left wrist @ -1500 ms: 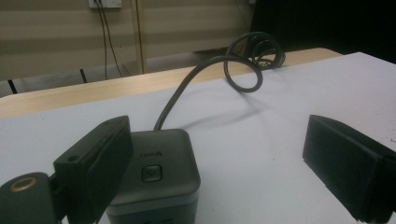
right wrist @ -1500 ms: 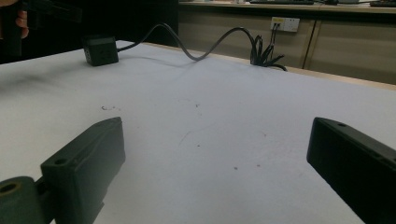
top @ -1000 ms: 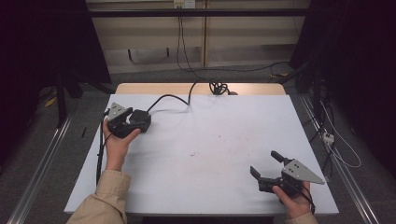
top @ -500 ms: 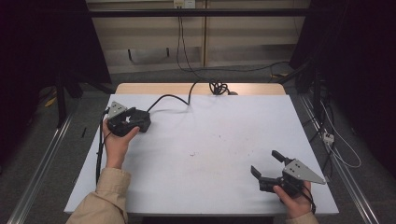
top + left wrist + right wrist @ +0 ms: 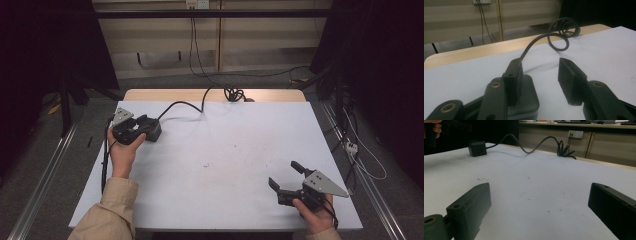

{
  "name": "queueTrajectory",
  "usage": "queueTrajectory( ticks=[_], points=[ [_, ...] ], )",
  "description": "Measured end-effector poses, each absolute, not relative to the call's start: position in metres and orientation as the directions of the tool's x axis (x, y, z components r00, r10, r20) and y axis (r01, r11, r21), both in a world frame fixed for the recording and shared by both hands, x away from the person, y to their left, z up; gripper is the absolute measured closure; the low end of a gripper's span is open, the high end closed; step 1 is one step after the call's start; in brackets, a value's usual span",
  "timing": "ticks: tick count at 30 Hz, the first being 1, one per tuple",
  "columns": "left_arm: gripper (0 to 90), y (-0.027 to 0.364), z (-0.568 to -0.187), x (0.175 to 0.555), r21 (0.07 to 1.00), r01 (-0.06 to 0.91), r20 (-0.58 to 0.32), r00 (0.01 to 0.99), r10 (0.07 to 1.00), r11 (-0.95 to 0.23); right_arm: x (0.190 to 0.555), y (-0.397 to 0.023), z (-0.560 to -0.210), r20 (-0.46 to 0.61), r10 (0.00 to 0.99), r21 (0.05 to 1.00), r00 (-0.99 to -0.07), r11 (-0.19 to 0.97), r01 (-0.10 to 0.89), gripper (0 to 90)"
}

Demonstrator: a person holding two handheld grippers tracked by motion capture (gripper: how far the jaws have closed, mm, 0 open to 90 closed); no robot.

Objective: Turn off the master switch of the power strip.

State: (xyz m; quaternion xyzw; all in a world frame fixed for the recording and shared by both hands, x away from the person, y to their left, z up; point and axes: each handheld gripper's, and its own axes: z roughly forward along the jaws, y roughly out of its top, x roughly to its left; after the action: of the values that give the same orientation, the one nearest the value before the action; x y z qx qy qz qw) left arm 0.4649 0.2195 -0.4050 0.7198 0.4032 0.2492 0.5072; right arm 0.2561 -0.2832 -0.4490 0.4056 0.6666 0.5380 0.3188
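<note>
A black cube-shaped power socket (image 5: 153,133) sits on the white table (image 5: 225,150) at the far left, its black cable (image 5: 185,104) running to the back edge. My left gripper (image 5: 145,125) is right at it. In the left gripper view this gripper (image 5: 540,67) is open, its left jaw resting over the socket (image 5: 529,100) and the right jaw off to the side. My right gripper (image 5: 283,173) is held low near the front right corner. Its jaws (image 5: 540,190) stand wide open with bare table between them. The socket (image 5: 477,148) lies far off from it.
The cable ends in a coil (image 5: 234,93) on the wooden strip at the table's back edge. Floor rails run along both sides of the table. Loose wires and a white plug strip (image 5: 351,146) lie on the floor at right.
</note>
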Motion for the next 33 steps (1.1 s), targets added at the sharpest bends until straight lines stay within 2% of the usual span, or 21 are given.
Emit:
queueTrajectory(
  ticks=[19,33],
  points=[
    [73.4,0.228,-0.408,0.471,0.917,0.359,-0.036,0.514,0.857,-0.177,0.256,-0.284,-0.448,0.018,0.886,0.977,-0.464,0.083,0.195,4.5],
    [77.4,0.23,-0.409,0.474,0.92,0.361,-0.058,0.507,0.86,-0.151,0.256,-0.286,-0.447,0.02,0.887,0.978,-0.462,0.079,0.195,4.7]
  ],
)
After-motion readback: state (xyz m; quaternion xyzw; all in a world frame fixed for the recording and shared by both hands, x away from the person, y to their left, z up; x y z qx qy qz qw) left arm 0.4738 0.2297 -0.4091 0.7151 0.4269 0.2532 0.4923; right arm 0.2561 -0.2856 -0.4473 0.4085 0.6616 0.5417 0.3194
